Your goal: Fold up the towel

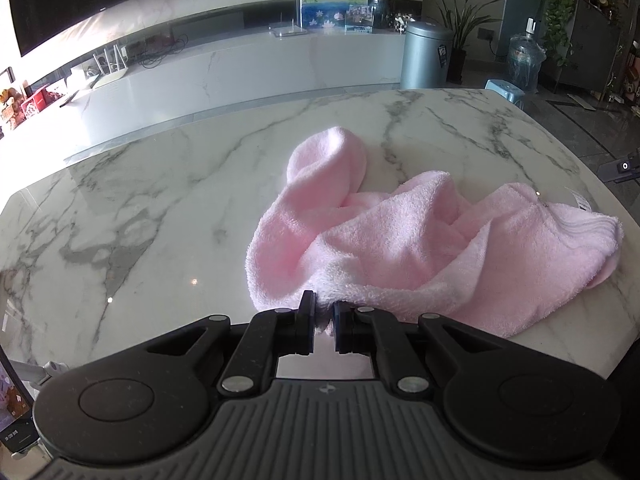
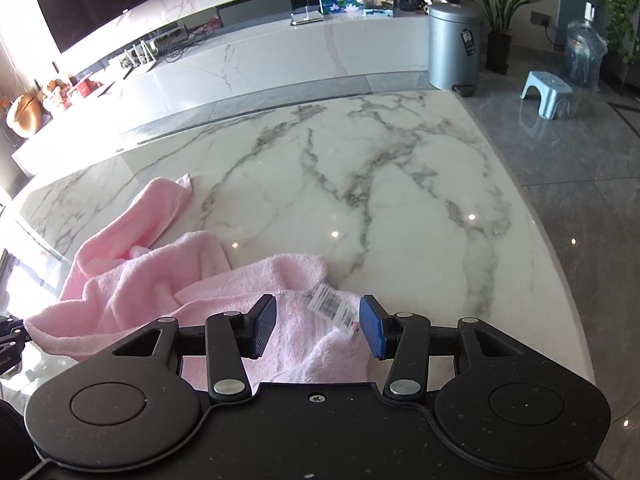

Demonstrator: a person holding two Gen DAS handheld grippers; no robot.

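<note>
Currently a crumpled pink towel (image 1: 400, 240) is lain on the marble table (image 1: 160, 200). Its near edge is pinched by the left gripper (image 1: 323, 322). The right gripper (image 2: 317, 330) is held unclenched over the towel corner with the label (image 2: 336, 310), nothing pressed.

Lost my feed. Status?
Left claw shut on towel edge. Right claw open over tag corner. Towel crumpled. Nothing blocking.

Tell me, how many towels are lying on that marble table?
1: a crumpled pink towel on the marble table, one edge pinched in the left tool, its tagged corner under the open right tool.
</note>
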